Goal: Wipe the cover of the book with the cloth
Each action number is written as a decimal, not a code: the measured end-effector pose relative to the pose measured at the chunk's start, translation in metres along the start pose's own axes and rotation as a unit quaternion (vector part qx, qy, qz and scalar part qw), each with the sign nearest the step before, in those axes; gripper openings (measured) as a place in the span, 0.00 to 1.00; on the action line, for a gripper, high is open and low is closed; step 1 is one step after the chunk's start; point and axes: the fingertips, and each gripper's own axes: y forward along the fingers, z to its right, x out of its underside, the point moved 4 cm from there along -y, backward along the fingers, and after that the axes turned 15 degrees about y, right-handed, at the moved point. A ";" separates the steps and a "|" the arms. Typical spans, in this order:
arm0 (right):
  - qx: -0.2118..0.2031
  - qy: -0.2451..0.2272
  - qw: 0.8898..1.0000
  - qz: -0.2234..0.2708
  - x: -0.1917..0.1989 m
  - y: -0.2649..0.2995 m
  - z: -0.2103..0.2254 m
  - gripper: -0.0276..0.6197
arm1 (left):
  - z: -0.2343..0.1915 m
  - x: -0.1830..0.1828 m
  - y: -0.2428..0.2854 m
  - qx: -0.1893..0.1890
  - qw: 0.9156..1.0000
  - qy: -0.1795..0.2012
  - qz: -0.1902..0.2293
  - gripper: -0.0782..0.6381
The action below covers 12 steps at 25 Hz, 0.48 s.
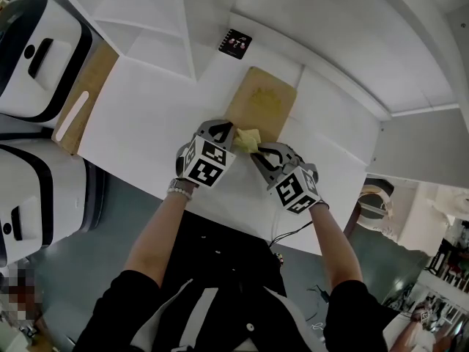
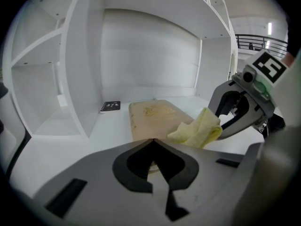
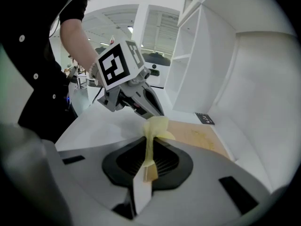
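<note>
A tan book [image 1: 262, 101] lies flat on the white table [image 1: 146, 123], seen also in the left gripper view as the book [image 2: 153, 114] and in the right gripper view as the book [image 3: 202, 138]. My right gripper [image 1: 262, 155] is shut on a yellow cloth [image 1: 248, 139], which hangs over the book's near end. The cloth [image 3: 155, 126] runs up from between the right gripper [image 3: 149, 150] jaws. My left gripper [image 1: 222, 133] is shut, its tip [image 2: 153, 142] at the book's near edge, just left of the cloth [image 2: 197, 128]. The two grippers nearly touch.
A small black card [image 1: 235, 43] lies behind the book against the white shelf unit [image 1: 183, 20]. A wooden board [image 1: 84, 97] lies at the table's left end beside white-and-black machines [image 1: 33, 50]. The table's front edge [image 1: 242, 226] runs just under my wrists.
</note>
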 end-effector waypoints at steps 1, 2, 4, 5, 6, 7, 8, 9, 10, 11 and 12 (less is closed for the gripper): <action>0.008 0.008 1.000 0.007 -0.002 -0.004 0.003 0.10 | 0.000 0.000 0.000 0.000 1.000 0.000 0.000 0.11; 0.018 0.018 1.000 0.015 -0.004 -0.009 0.008 0.10 | 0.000 0.000 0.000 0.001 1.000 0.000 0.001 0.11; 0.048 0.035 0.998 0.030 -0.007 -0.016 0.020 0.10 | 0.000 0.000 0.000 0.001 1.000 -0.001 0.002 0.11; 0.068 0.040 0.996 0.036 -0.009 -0.019 0.028 0.10 | 0.000 0.001 0.000 0.001 1.000 -0.002 0.003 0.11; 0.088 0.044 0.994 0.040 -0.010 -0.020 0.036 0.10 | 0.000 0.001 0.000 0.001 1.000 -0.004 0.004 0.11; 0.107 0.049 0.992 0.043 -0.011 -0.021 0.046 0.10 | -0.001 0.000 0.000 0.001 1.000 -0.005 0.005 0.11; 0.124 0.056 0.990 0.045 -0.013 -0.021 0.055 0.10 | -0.001 0.000 0.000 0.001 1.000 -0.006 0.005 0.11; 0.139 0.065 0.987 0.049 -0.016 -0.021 0.063 0.10 | -0.002 0.000 0.000 0.002 1.000 -0.007 0.006 0.11; 0.151 0.076 0.984 0.055 -0.020 -0.020 0.071 0.10 | -0.001 0.000 0.000 0.002 1.000 -0.008 0.006 0.11; 0.161 0.087 0.981 0.062 -0.023 -0.019 0.079 0.10 | -0.001 0.001 0.001 0.002 1.000 -0.009 0.006 0.11; 0.170 0.097 0.978 0.068 -0.026 -0.018 0.087 0.10 | -0.001 0.001 0.001 0.002 1.000 -0.009 0.007 0.11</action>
